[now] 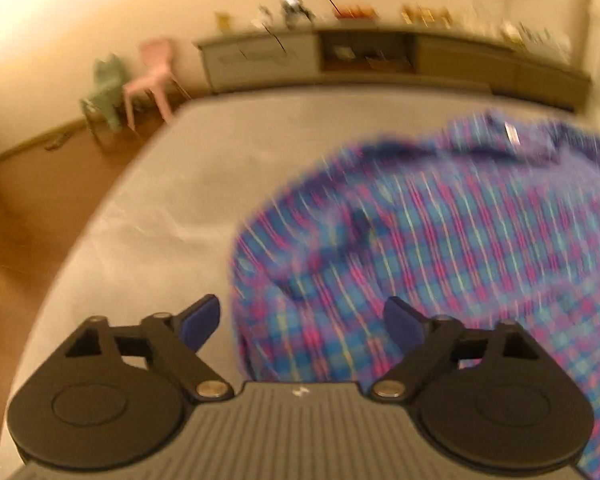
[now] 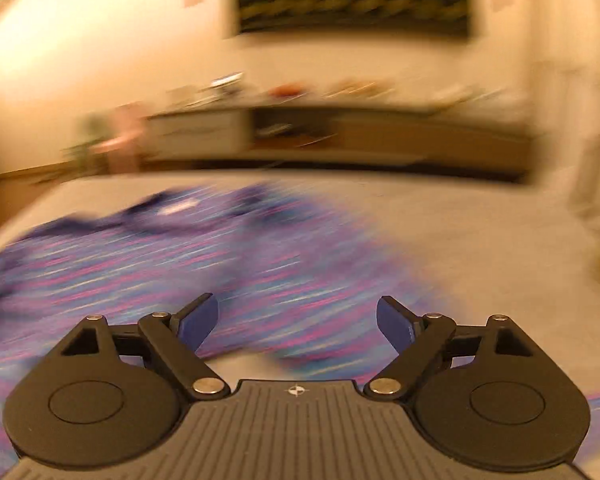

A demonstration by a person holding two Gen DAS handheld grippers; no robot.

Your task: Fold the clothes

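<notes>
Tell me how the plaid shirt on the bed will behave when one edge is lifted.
The plaid shirt lies rumpled with soft wrinkles, so it will probably droop and hang limp. It looks like thin cloth, so it is likely light. On the smooth bed sheet it may drag along rather than stay put.

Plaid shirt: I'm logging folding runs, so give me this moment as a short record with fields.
garment: plaid shirt, blue, pink and purple, spread and rumpled, not yet folded
surface: grey bed cover
left gripper: open, fingers empty, over the shirt's edge
right gripper: open, fingers empty, over the shirt's edge
background: low cabinet, pink chair
image quality: both views motion-blurred
</notes>
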